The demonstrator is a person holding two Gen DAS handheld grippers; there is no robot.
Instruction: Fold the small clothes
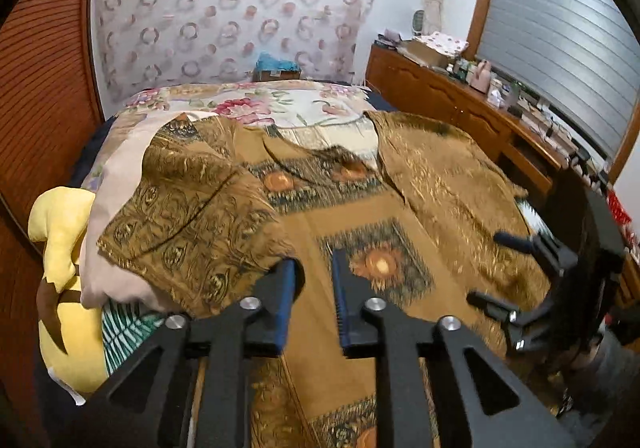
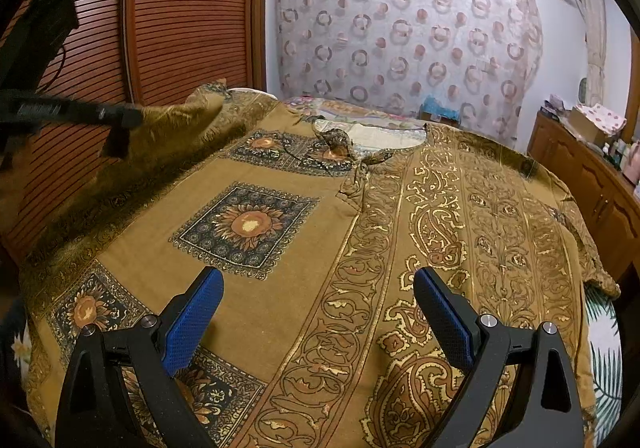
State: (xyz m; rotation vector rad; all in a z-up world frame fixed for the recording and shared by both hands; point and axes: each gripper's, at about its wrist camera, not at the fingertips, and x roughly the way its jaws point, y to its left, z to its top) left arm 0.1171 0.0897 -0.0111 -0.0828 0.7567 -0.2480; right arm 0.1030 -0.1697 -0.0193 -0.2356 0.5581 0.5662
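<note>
The brown patterned shirt [image 2: 320,248] lies spread on the bed [image 1: 248,104], its left sleeve [image 1: 192,216] apparently lifted inward for a fold by the narrowly parted left tongs [image 1: 314,296], while the right tongs [image 2: 318,322] hover wide apart, empty.

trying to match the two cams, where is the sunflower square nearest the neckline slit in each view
Left wrist: sunflower square, lower centre, just right of the left tongs.
Right wrist: same square, left of centre, above the right tongs' left pad.
Shared landmark: ring-patterned curtain.
</note>
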